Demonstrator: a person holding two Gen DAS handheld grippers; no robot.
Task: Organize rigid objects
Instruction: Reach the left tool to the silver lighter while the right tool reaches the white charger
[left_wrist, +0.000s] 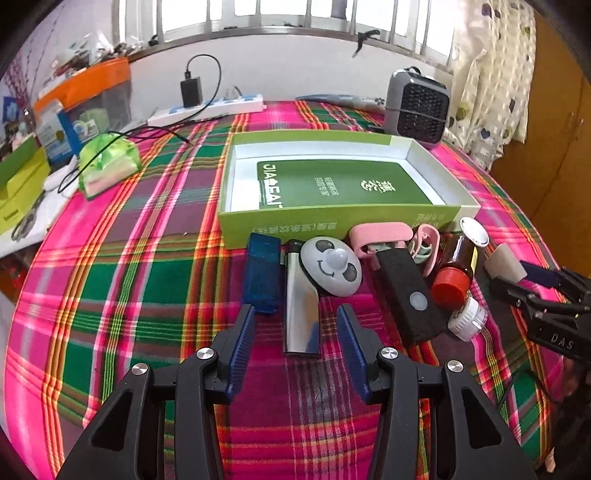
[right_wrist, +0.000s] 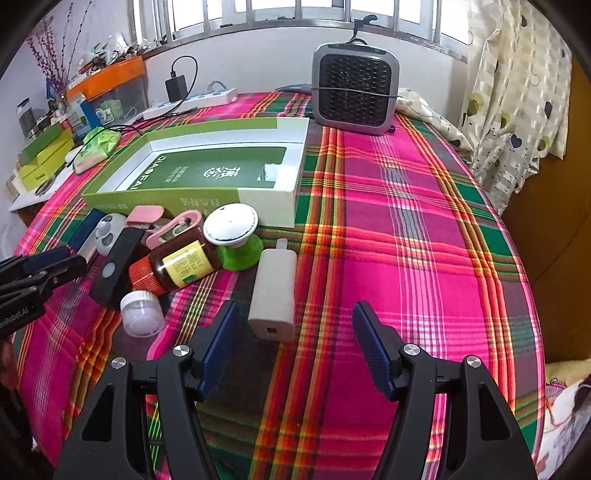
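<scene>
Plaid-clothed desk (left_wrist: 147, 295), cluttered row below open green box (left_wrist: 332, 218), frame centre. Our left tool (left_wrist: 295, 325) open around silver lighter (left_wrist: 301, 317); right tool (right_wrist: 291, 325) open, beige plug adapter (right_wrist: 275, 291) just ahead. Risk: closing nudges leaning panda-face disc (left_wrist: 330, 266); brown bottle (right_wrist: 177, 264) on side may roll.

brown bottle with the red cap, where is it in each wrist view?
Left wrist: brown bottle right of centre, lying red cap toward the camera, beside the black block.
Right wrist: brown bottle left of centre, lying on its side, yellow label up.
Shared landmark: green box just behind it.
</scene>
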